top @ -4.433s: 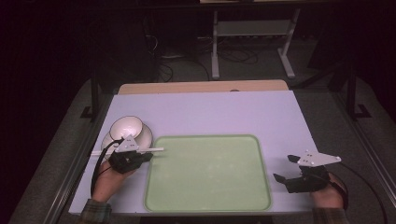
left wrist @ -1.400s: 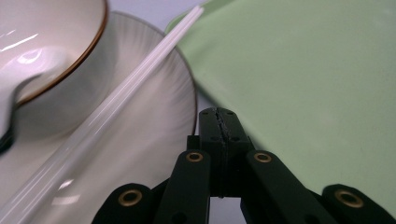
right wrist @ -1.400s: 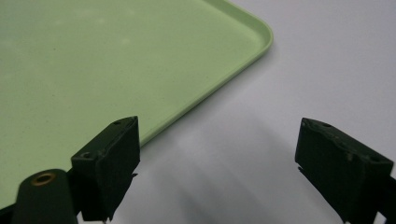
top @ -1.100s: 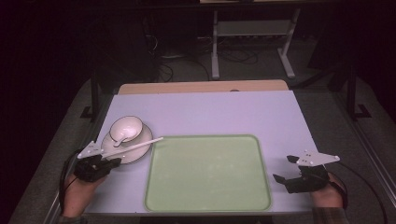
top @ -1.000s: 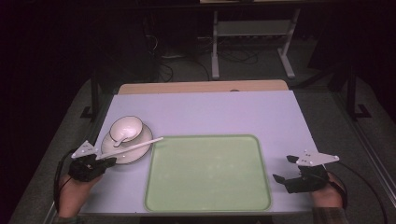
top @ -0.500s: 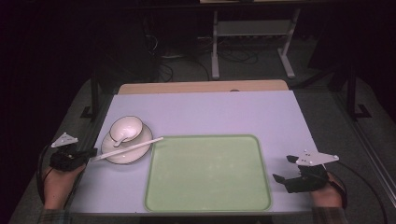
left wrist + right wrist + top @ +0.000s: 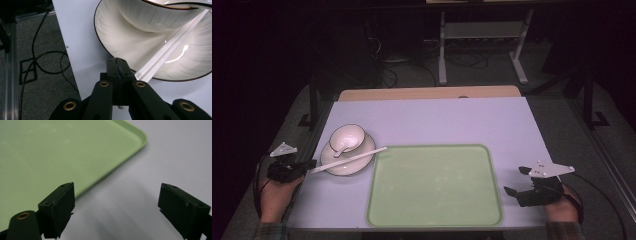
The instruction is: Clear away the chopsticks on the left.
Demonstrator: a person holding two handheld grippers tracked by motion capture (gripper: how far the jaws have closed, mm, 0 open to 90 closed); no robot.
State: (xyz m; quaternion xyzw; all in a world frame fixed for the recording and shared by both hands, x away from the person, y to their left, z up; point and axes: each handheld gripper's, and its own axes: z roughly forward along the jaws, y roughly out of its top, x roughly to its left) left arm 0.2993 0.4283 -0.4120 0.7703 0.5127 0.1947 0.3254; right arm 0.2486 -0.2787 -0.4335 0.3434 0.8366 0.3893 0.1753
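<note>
Since the earlier frames the left claw [image 7: 307, 164] has drawn back from the plate toward 9 o'clock, off the surface edge; the right claw [image 7: 518, 181] has not shifted. In the left claw's own view its jaws are pressed together, and the chopsticks [image 7: 165, 53] run up from just beside the tips. Whether the near ends are pinched or merely alongside, I cannot tell.

The chopsticks lie across the plate [image 7: 360, 156], far tips reaching 3 o'clock over the rim of the green tray [image 7: 434, 220]. The bowl [image 7: 347, 137] sits on the plate with a spoon [image 7: 341, 150] in it.

Right claw: jaws wide apart, nothing held, resting at the tray's 3 o'clock side.

Risks, as I judge them:
- Further pull could drag the sticks off the plate, or tilt it.
- A weak end-grip lets them pivot and roll.
</note>
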